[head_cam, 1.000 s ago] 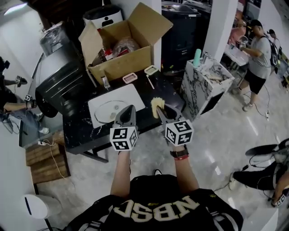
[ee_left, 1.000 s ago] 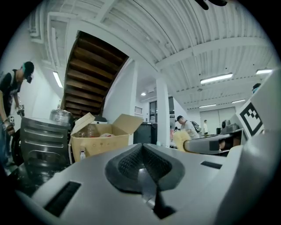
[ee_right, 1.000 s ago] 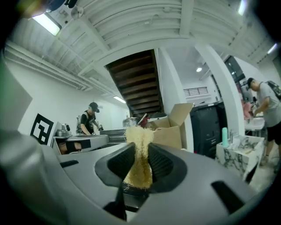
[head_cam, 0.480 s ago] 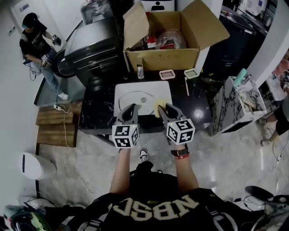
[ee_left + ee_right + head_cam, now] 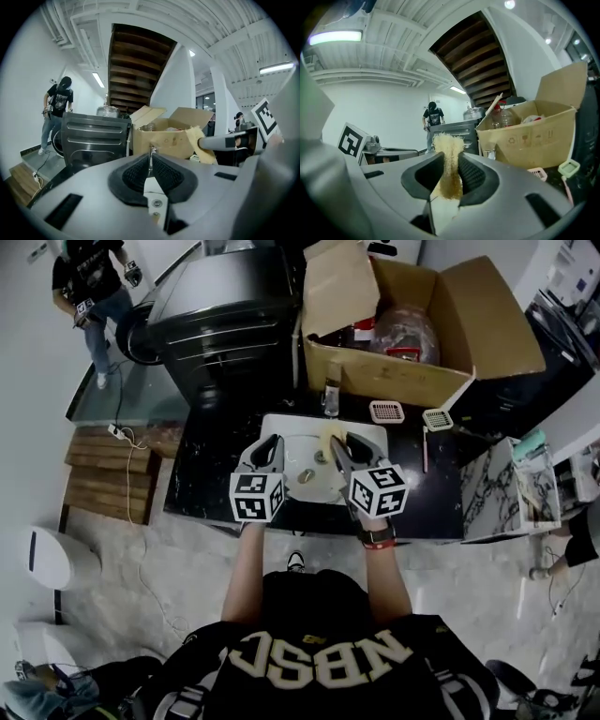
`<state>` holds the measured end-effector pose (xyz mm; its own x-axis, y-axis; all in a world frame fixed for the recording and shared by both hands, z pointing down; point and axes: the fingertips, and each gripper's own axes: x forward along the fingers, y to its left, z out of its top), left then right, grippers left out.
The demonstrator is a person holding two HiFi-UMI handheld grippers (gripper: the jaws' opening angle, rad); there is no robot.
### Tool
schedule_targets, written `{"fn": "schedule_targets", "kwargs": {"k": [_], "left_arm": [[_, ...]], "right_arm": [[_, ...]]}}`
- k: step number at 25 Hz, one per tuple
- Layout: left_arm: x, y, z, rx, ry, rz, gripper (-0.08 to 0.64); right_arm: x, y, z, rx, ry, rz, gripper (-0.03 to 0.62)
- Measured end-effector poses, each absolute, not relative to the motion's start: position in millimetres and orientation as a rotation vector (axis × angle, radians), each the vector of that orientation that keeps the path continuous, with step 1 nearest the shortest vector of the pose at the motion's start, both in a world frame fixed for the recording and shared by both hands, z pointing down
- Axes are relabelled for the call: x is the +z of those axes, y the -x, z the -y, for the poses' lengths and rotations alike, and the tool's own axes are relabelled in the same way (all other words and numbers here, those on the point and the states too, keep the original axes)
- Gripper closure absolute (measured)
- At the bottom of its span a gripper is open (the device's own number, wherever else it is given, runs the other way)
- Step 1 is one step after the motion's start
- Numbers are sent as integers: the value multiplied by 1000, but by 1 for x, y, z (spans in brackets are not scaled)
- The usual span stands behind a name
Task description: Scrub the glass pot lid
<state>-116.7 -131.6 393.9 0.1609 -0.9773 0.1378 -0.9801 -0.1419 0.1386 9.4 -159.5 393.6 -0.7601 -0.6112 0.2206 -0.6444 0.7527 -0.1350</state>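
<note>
Pinching a sponge [image 5: 447, 145], right gripper [image 5: 339, 441] hangs near glass lid [image 5: 306, 475] (left gripper [image 5: 271, 441] closed).

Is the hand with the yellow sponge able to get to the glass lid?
Probably yes. The right gripper, shut on the sponge, hovers by the glass lid on the white mat with nothing between them; the left gripper is off to one side.

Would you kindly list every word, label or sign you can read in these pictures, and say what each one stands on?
"NBSC": pale letters on the person's black shirt.
Printed symbols on the cardboard box: too small to read.
Marker cubes: black-and-white patterns only, no words.
</note>
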Motion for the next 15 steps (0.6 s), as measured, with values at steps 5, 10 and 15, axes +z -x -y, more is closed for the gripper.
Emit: {"fn": "schedule_targets", "kwargs": {"k": [5, 10, 15], "left_arm": [[432, 148, 160, 58, -2159, 1862, 543], [458, 161, 177, 130, -2099, 1819, 543], [501, 162, 181, 258, -2020, 1724, 543]], "right_arm": [[423, 27, 186, 355, -927, 2753, 492], [441, 51, 206, 369, -839, 2727, 492], [466, 70, 226, 400, -723, 2715, 492]]}}
